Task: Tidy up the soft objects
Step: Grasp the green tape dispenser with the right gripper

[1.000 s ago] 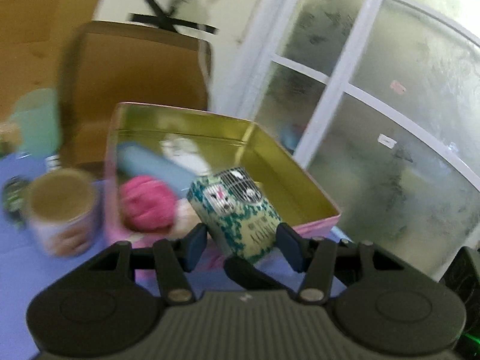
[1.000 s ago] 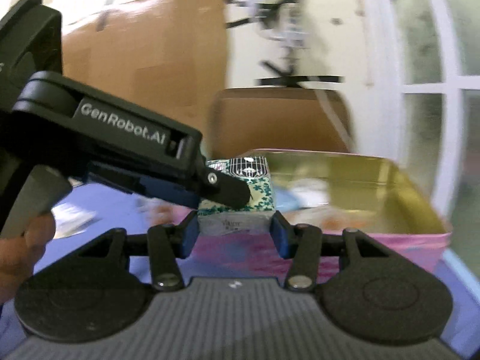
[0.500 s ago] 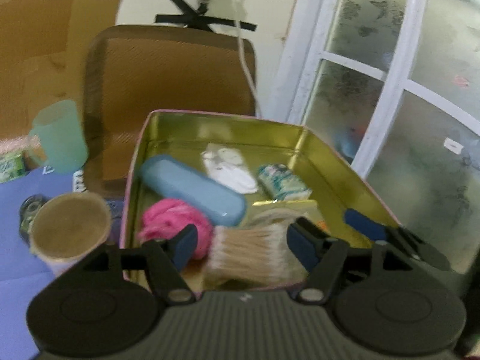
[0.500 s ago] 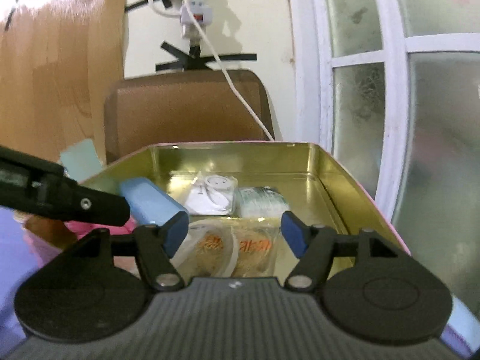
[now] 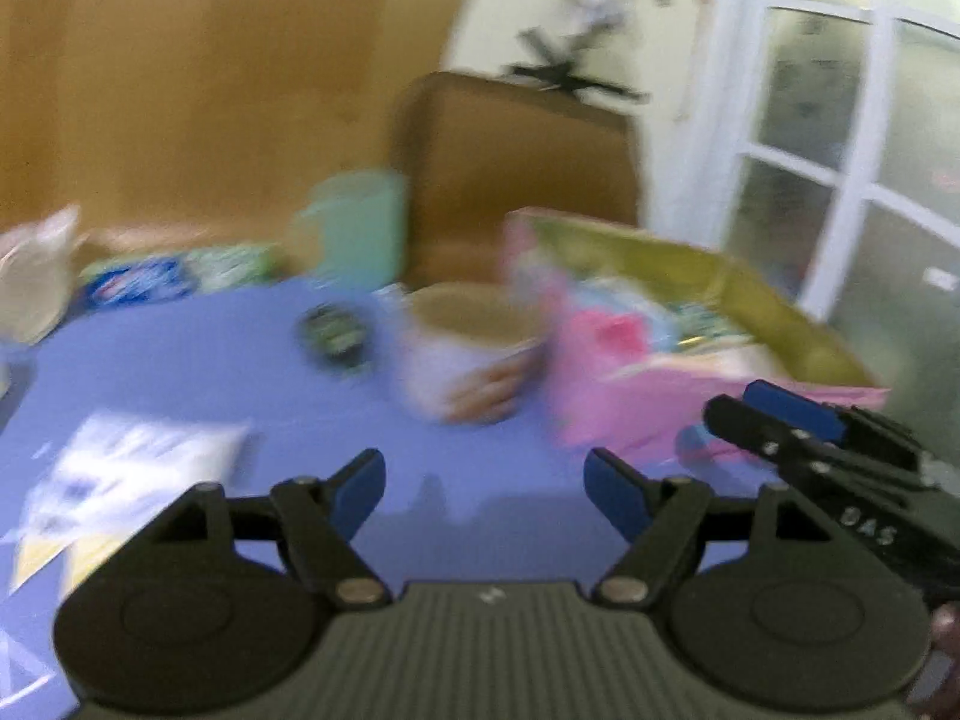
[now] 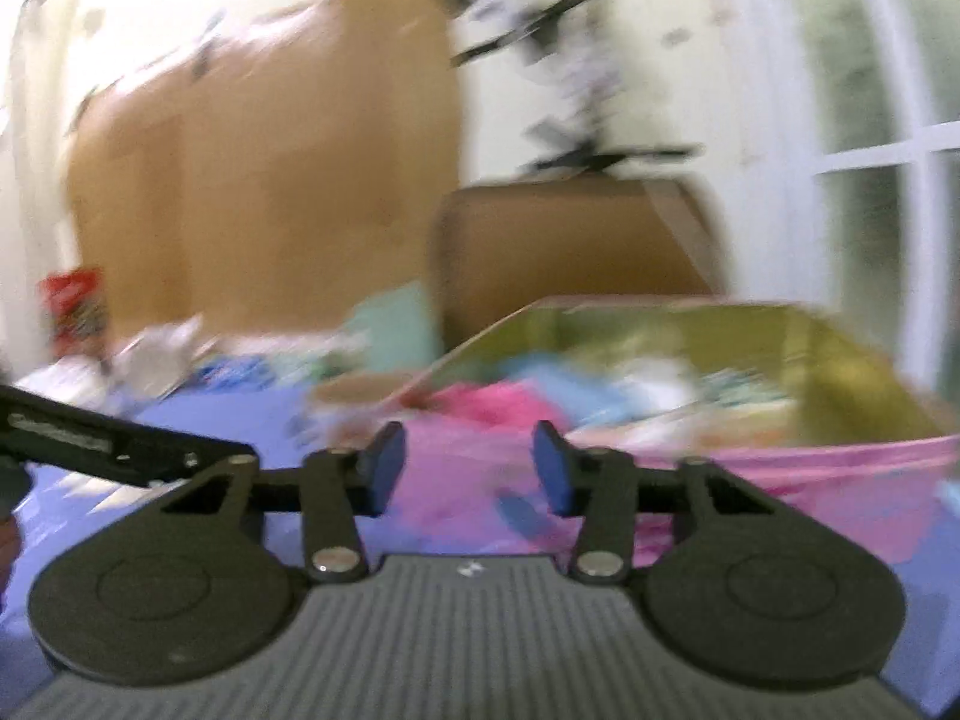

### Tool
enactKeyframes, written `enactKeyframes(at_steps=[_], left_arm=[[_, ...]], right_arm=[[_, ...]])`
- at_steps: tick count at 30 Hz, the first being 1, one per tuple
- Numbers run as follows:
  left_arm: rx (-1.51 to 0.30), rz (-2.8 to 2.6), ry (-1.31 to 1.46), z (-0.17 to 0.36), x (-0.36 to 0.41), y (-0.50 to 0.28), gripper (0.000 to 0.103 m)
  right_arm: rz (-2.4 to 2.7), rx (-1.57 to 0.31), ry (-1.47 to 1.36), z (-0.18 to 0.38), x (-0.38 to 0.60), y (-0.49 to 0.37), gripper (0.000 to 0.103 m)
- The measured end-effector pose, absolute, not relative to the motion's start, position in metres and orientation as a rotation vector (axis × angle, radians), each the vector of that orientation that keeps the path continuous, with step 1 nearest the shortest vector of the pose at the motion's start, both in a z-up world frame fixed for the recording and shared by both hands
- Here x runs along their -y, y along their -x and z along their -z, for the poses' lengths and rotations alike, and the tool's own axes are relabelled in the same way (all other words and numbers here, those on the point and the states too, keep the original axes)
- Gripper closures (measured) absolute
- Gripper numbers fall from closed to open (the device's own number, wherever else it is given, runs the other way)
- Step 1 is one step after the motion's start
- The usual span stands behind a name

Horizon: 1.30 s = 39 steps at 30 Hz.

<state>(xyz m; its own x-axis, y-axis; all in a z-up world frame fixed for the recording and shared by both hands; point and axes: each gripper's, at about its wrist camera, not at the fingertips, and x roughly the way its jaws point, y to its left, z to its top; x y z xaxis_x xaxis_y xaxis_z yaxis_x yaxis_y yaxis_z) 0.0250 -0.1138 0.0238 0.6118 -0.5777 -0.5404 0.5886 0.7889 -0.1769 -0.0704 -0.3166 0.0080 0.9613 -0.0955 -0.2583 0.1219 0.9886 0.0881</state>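
Observation:
My left gripper (image 5: 485,495) hangs over the purple tabletop (image 5: 198,360), its jaws opening with nothing between them. My right gripper (image 6: 468,474) faces the pink tin (image 6: 840,468), and its jaws are closing on empty air. The gold-lined tin (image 5: 612,414) holds a pink yarn ball (image 6: 498,402), a blue case (image 6: 558,384) and blurred packets. In the left wrist view the right gripper (image 5: 735,399) reaches in beside the tin's near corner. A white soft packet (image 5: 120,480) lies on the table to the left. Both views are blurred by motion.
A paper cup (image 5: 474,354) stands against the tin's left wall, with a dark tape roll (image 5: 333,330) beside it. A green cup (image 5: 354,228) and several packets (image 5: 138,285) sit at the back. A brown chair (image 5: 522,168) stands behind the table; a window lies to the right.
The teal patterned pack both grippers held a second ago now lies in the tin. The left gripper opened and swung left over the table. The right gripper drew back from the tin and narrowed.

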Motion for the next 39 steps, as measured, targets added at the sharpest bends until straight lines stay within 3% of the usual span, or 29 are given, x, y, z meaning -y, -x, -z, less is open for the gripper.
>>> enactKeyframes(at_steps=[2,8,11,12,17,21,24,38,39], left_arm=[[-0.634,0.617,-0.008,-0.016,0.096,-0.033,0.028],[-0.652,0.504,-0.003,0.005,0.071,-0.052,0.027],[-0.651,0.517,0.028,0.005,0.068,-0.055,0.025],[-0.654,0.518,0.037,0.004,0.067,-0.056,0.025],[-0.652,0.508,0.023,0.003,0.071,-0.054,0.025],[-0.652,0.513,0.042,0.004,0.069,-0.054,0.025],[-0.651,0.516,0.05,0.004,0.068,-0.053,0.025],[-0.641,0.522,0.108,0.003,0.06,-0.05,0.024],[-0.64,0.525,0.117,0.003,0.058,-0.05,0.021]], right_arm=[[0.041,-0.31,-0.094,-0.007,0.301,0.055,0.073],[-0.121,-0.395,-0.035,-0.05,0.264,-0.027,0.073],[-0.16,-0.551,0.015,-0.068,0.243,-0.102,0.054],[-0.154,-0.618,0.046,-0.068,0.235,-0.129,0.042],[-0.06,-0.953,0.096,-0.041,0.218,-0.228,0.03],[-0.007,-1.074,0.061,-0.014,0.219,-0.251,0.033],[-0.038,-1.068,-0.005,-0.015,0.218,-0.25,0.053],[-0.313,-0.868,0.229,-0.018,0.181,-0.128,0.054],[-0.317,-0.857,0.23,-0.018,0.183,-0.122,0.053]])
